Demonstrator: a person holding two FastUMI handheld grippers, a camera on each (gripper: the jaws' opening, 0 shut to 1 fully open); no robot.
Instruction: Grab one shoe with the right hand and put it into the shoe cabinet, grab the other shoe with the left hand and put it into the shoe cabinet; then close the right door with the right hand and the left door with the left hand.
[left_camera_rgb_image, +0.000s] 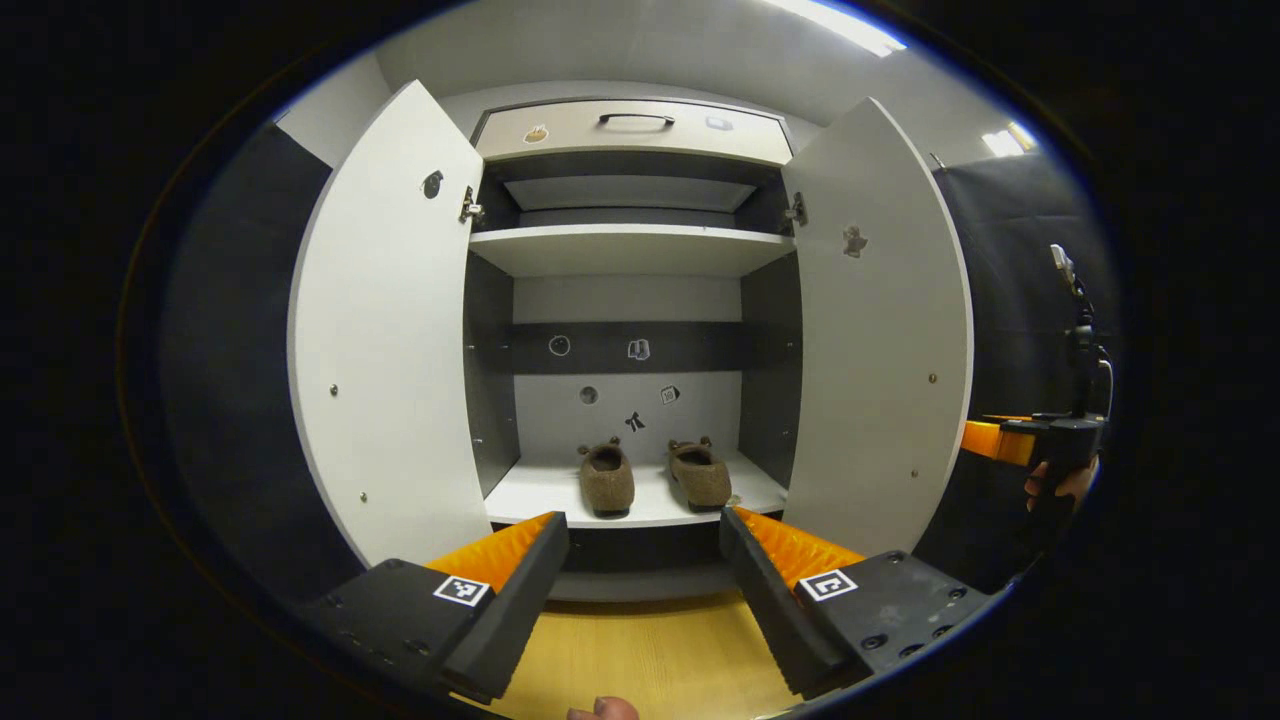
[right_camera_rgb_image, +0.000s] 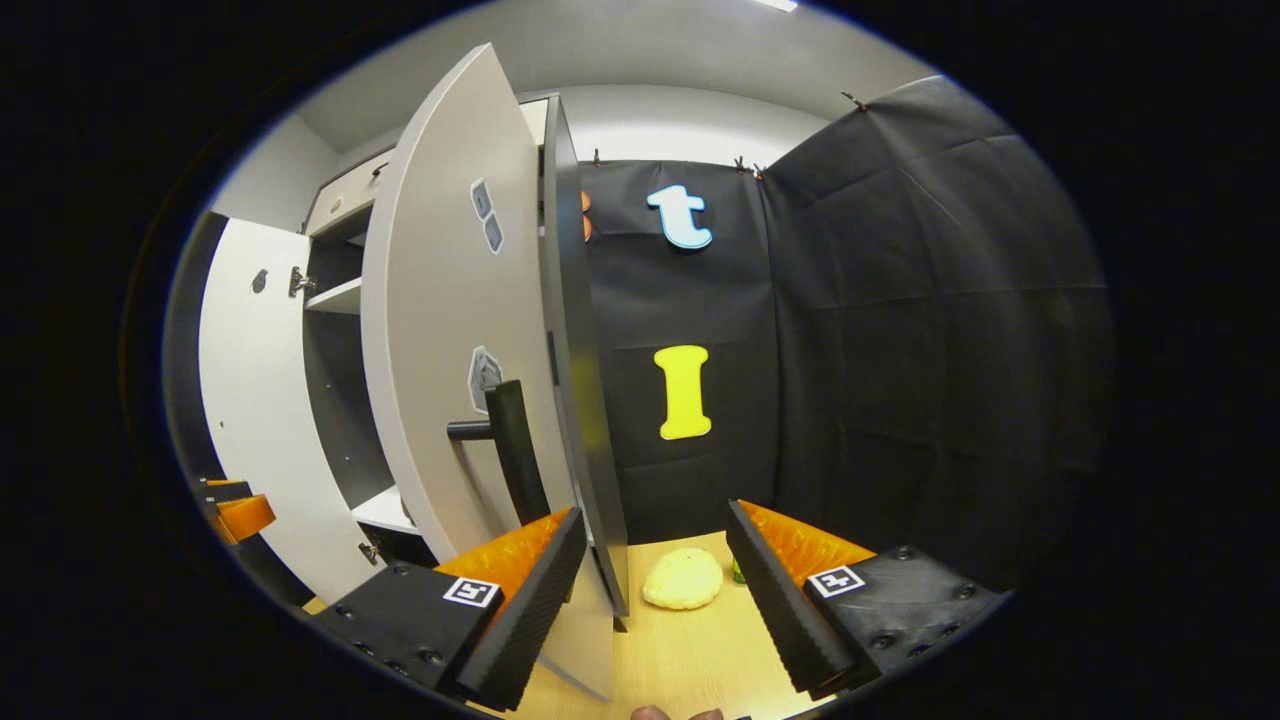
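Observation:
Two brown fuzzy shoes, one on the left (left_camera_rgb_image: 605, 479) and one on the right (left_camera_rgb_image: 700, 474), stand side by side on the bottom shelf (left_camera_rgb_image: 540, 495) of the open shoe cabinet. My left gripper (left_camera_rgb_image: 645, 535) hangs open in front of that shelf, holding nothing. The left door (left_camera_rgb_image: 385, 330) and right door (left_camera_rgb_image: 880, 330) both stand wide open. In the right gripper view, my right gripper (right_camera_rgb_image: 655, 550) is open beside the right door (right_camera_rgb_image: 450, 330), whose outer edge passes between its fingers near the black bar handle (right_camera_rgb_image: 515, 450). The right gripper (left_camera_rgb_image: 1040, 440) also appears at the far right of the left gripper view.
A pale yellow soft object (right_camera_rgb_image: 683, 578) lies on the wooden floor (right_camera_rgb_image: 690, 650) against the black cloth wall. A drawer with a black handle (left_camera_rgb_image: 636, 119) tops the cabinet, above an upper shelf (left_camera_rgb_image: 625, 245). My left gripper (right_camera_rgb_image: 230, 505) peeks in at the left edge.

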